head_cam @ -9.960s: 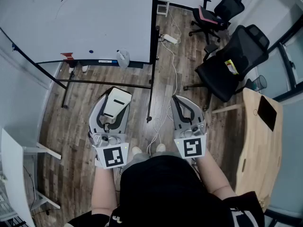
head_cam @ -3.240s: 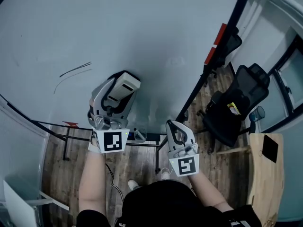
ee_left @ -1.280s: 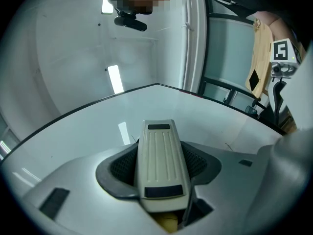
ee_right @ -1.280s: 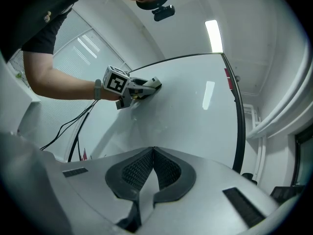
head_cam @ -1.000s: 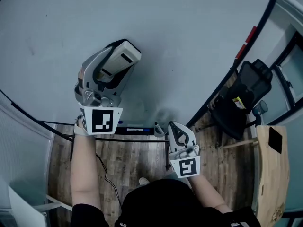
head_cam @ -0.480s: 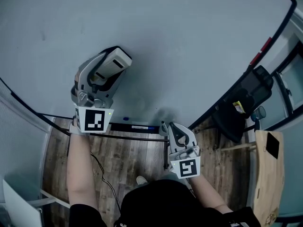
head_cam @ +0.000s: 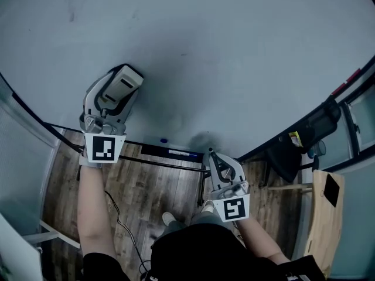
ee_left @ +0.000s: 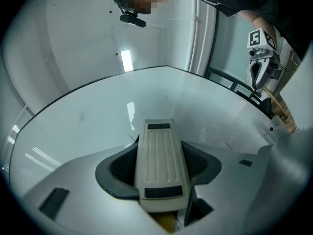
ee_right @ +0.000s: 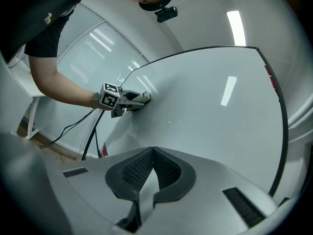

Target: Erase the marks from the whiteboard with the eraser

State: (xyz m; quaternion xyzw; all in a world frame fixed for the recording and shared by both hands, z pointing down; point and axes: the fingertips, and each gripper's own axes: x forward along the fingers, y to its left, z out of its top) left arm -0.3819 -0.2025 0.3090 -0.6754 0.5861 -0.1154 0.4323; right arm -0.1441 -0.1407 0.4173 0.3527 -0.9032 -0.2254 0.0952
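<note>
- Clenched on the eraser (ee_left: 161, 160) with the left gripper (head_cam: 115, 94), the dark ribbed pads (ee_left: 123, 166) pressing in on its two long sides.
- Cream, grooved back of the eraser turned toward the left gripper view, sticking out well past the fingertips, with its far end up at the whiteboard (ee_left: 83, 126) and seemingly against the surface.
- On the board just beyond the left fingertips, faint thin strokes (ee_left: 131, 137), one off each side of the eraser's far end.
- Farther off, up and to the left of those fingers in the head view, a small grey smudge (head_cam: 71, 16).
- Pinched together on nothing: the right gripper (ee_right: 152, 168), with its ribbed pads meeting at the tips.
- Held lower than the left fingers in the head view, near the board's bottom edge and aimed up at the board. Cannot tell whether the tips touch it.
- Below the left fingers and just left of the right ones, the marker tray (head_cam: 176, 153) under the board's rim, with a blue cap (head_cam: 163, 140) close above it.
- To the right of the right fingers, a black office chair (head_cam: 293, 154), and beyond it a wooden desk (head_cam: 321, 215).
- Beneath both sets of fingers, a wood-plank floor (head_cam: 164, 186), with a black cable (head_cam: 120, 212) trailing across it under the left arm.
</note>
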